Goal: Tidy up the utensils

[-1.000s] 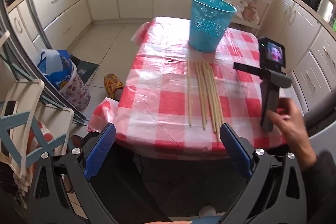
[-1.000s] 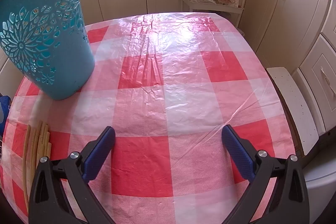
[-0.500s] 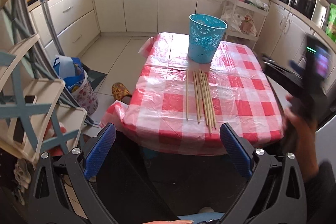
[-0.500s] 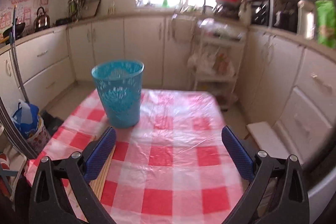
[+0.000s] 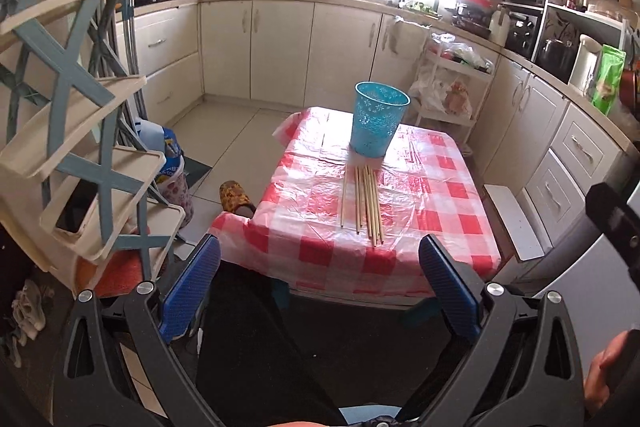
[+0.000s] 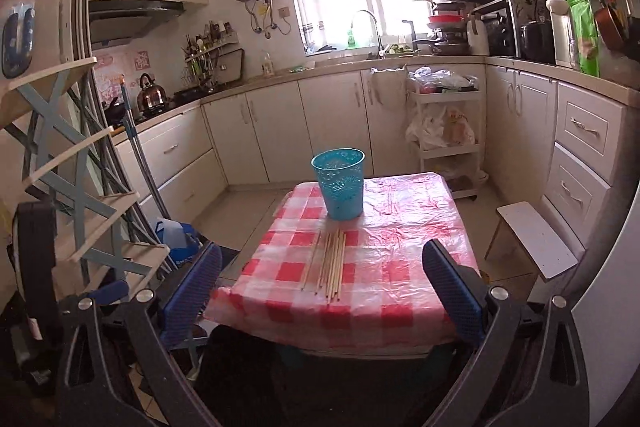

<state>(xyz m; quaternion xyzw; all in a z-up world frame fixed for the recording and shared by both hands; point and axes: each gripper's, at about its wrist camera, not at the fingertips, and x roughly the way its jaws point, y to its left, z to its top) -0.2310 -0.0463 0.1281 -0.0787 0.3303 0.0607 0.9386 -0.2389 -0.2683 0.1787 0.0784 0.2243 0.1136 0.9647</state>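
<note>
Several long wooden chopsticks [image 5: 366, 201] lie side by side on a red-and-white checked tablecloth [image 5: 432, 195], pointing toward a teal perforated basket [image 5: 378, 119] that stands upright at the table's far end. The right wrist view shows the same chopsticks [image 6: 330, 263] and basket [image 6: 340, 183]. My left gripper [image 5: 320, 283] is open, held back from the table's near edge with nothing between its blue pads. My right gripper [image 6: 322, 291] is open too, well short of the table, empty.
A beige-and-blue tiered rack [image 5: 80, 147] stands close on the left. A white stool [image 6: 536, 239] sits right of the table. Kitchen cabinets [image 5: 280, 51] line the far walls. A hand [image 5: 608, 371] shows at the lower right in the left wrist view.
Both grippers have pulled back and up from the table, so the whole table and kitchen now show. The right gripper was low over the cloth near the basket a second ago. Both stay open.
</note>
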